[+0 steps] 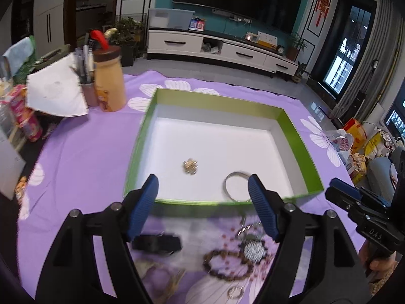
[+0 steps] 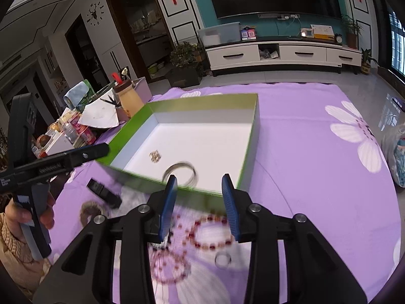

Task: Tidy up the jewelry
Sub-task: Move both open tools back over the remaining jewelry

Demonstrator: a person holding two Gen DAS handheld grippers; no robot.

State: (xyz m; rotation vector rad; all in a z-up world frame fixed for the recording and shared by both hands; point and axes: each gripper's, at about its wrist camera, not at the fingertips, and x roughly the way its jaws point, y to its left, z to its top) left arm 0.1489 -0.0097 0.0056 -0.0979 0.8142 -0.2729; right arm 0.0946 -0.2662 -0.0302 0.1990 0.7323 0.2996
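Note:
A green box (image 1: 295,136) with a white floor lies on the purple flowered cloth. In it are a small gold ornament (image 1: 190,166) and a silver bangle (image 1: 236,186), also seen as the ornament (image 2: 155,156) and bangle (image 2: 180,173) in the right wrist view. My left gripper (image 1: 203,178) hovers open over the box's near wall with nothing between its fingers. My right gripper (image 2: 200,177) is open above the same wall, also empty. On the cloth in front lie a brown bead bracelet (image 1: 227,266), a sparkly pendant (image 1: 254,250), a black clip (image 1: 157,243), a red bead bracelet (image 2: 211,233) and a silver ring (image 2: 222,258).
A tan bottle (image 1: 108,81), a pen cup, folded paper (image 1: 55,93) and snack packs crowd the table's left side. A plastic bag (image 2: 397,157) sits off the right edge. A pink bead bracelet (image 2: 167,266) lies under my right gripper's body.

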